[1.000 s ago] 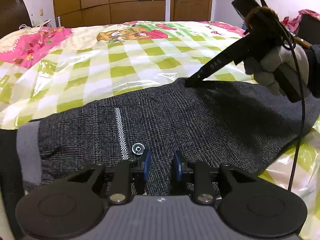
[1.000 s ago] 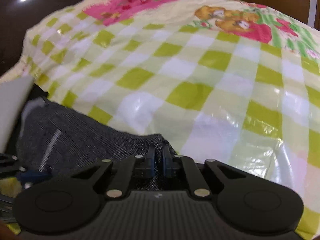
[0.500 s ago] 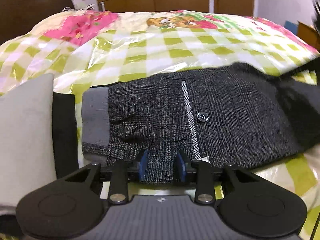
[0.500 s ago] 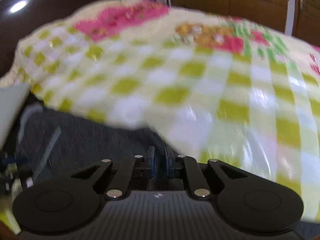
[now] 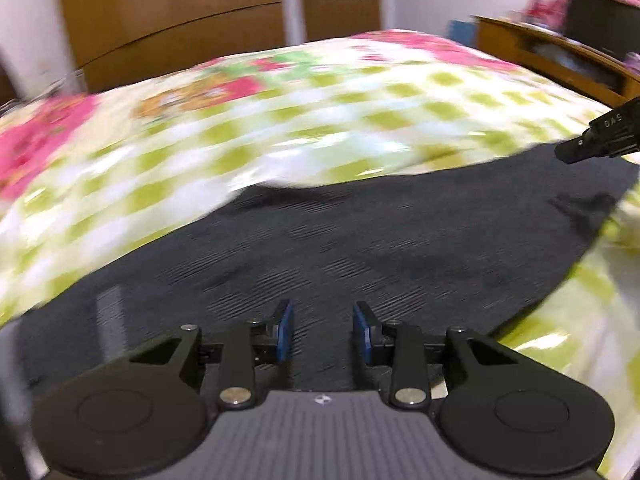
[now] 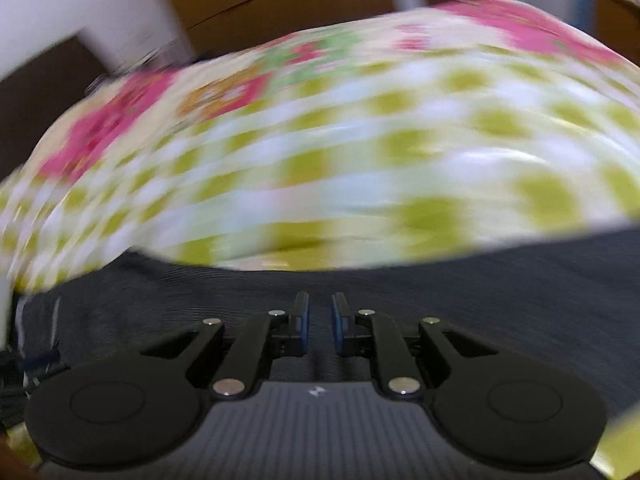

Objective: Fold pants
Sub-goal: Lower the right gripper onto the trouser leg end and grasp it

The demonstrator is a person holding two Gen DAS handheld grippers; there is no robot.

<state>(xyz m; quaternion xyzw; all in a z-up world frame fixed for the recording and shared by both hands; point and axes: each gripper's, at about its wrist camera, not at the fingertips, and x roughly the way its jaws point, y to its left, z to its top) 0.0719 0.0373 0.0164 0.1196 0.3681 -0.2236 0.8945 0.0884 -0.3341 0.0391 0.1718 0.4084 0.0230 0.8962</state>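
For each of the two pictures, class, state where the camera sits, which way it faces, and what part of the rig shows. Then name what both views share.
Left wrist: sits on the left tongs, facing forward and down over dark pants; its blue pads stand apart, and the right tongs' tip shows.
Right wrist: sits on the right tongs, facing forward and down at the pants; its jaws are opening, nothing visibly between.
Shared: pants, checked bedspread, wooden wardrobe.

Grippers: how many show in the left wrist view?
2. The left gripper, black with blue pads, sits at bottom centre over the dark grey pants. The right gripper's black tip enters at the right edge; the rest is out of frame.
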